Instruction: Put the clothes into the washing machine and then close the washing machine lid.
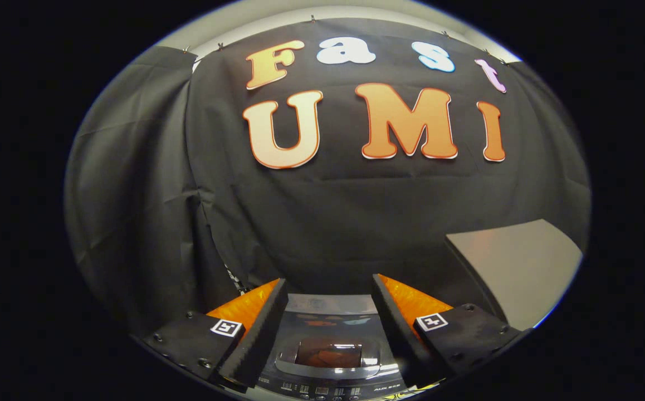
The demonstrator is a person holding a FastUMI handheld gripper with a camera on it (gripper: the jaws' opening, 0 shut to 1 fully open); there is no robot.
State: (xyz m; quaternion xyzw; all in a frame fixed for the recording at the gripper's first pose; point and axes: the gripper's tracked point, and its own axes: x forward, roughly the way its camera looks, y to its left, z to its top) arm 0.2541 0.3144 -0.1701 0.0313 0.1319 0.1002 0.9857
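The washing machine (328,356) is a small top-loader seen from above, lying between and below my fingers. Its glossy dark lid (328,317) looks flat and down, mirroring the wall. A clear window (328,352) in the lid shows something reddish-orange inside, and I cannot make out what it is. A row of control buttons (322,389) runs along the machine's near edge. My gripper (329,283) is open, hovering above the machine with nothing between its fingers (261,328), which straddle the lid's width.
A grey tabletop (514,267) stands to the right of the machine, beyond the right finger. The black cloth wall (328,223) hangs close behind the machine and wraps around on the left.
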